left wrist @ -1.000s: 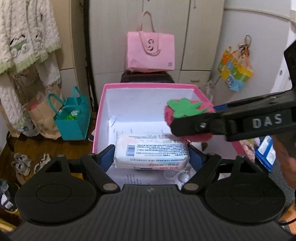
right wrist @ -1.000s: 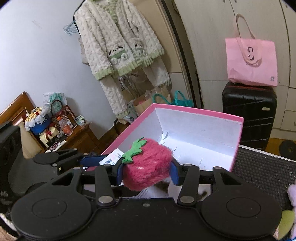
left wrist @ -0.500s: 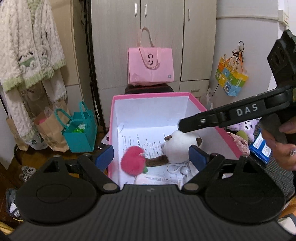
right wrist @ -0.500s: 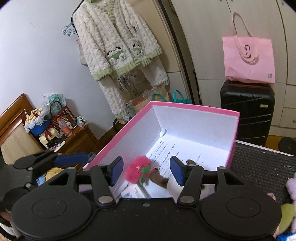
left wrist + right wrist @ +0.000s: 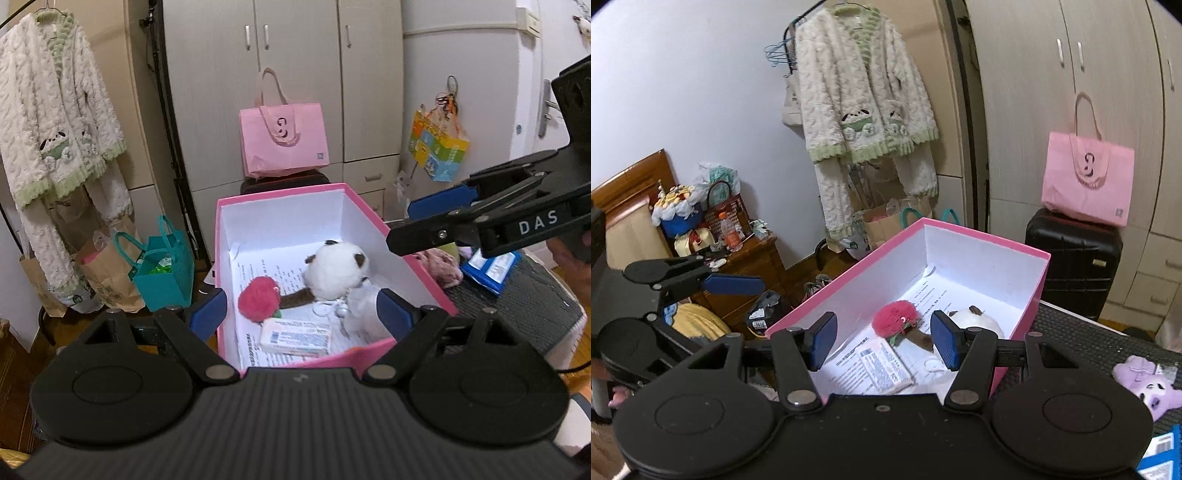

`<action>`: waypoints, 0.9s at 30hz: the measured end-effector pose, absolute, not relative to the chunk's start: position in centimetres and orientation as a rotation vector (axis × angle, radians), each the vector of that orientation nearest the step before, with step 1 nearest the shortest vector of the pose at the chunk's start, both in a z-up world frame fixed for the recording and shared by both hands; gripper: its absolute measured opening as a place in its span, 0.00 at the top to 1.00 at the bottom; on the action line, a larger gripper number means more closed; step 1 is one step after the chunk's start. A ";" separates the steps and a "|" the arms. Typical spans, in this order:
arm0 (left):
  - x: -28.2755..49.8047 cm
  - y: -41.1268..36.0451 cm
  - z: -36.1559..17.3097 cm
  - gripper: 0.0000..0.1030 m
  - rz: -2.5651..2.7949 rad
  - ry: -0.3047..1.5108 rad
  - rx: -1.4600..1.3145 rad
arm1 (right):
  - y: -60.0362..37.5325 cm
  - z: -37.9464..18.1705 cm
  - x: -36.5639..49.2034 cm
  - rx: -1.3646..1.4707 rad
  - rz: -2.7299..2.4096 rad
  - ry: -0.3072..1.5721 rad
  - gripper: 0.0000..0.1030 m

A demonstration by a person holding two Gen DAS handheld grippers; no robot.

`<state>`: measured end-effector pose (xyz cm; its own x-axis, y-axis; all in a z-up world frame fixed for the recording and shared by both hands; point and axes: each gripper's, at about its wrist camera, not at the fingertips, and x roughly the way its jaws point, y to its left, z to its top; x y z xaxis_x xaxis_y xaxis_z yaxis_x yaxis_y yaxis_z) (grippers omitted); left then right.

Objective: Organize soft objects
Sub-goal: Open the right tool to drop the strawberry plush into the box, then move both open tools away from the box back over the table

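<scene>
Strawberry plush (image 5: 894,318) lies in pink box (image 5: 1039,284), below right tongs (image 5: 884,341); both tongs apart, empty.

An open pink box (image 5: 373,216) with white walls holds 3 soft things on printed paper. A fuzzy red strawberry plush (image 5: 258,298) lies near the middle, a white plush with brown ears (image 5: 334,267) just beside it, and a flat white tissue pack (image 5: 295,336) lies nearest the front wall

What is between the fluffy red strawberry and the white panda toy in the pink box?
A brown plush piece bridges the strawberry and the panda toy, over printed paper lining the pink box. The left wrist view shows it best.
</scene>
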<state>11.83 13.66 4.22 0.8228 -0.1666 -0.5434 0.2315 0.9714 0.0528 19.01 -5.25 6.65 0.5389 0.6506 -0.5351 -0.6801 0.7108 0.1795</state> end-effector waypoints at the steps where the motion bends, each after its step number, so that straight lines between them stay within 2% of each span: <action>1: 11.4 13.6 4.2 0.14 -0.214 0.566 0.120 | -5.4 6.9 18.4 -0.060 0.795 0.606 0.40; 5: 9.5 13.7 4.4 0.10 -0.217 0.545 0.120 | -6.2 7.6 16.7 -0.078 0.810 0.587 0.40; 13: 7.2 13.7 4.4 0.09 -0.241 0.558 0.104 | -7.4 8.4 13.8 -0.124 0.806 0.537 0.38; 27: 5.2 10.0 3.4 0.07 -0.415 0.592 0.122 | -11.4 6.4 10.8 -0.124 0.755 0.532 0.35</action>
<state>5.21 10.00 3.41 0.7498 -0.3443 -0.5650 0.4136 0.9104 -0.0059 10.84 -11.36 6.35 0.6034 0.6196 -0.5020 -0.6810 0.7279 0.0800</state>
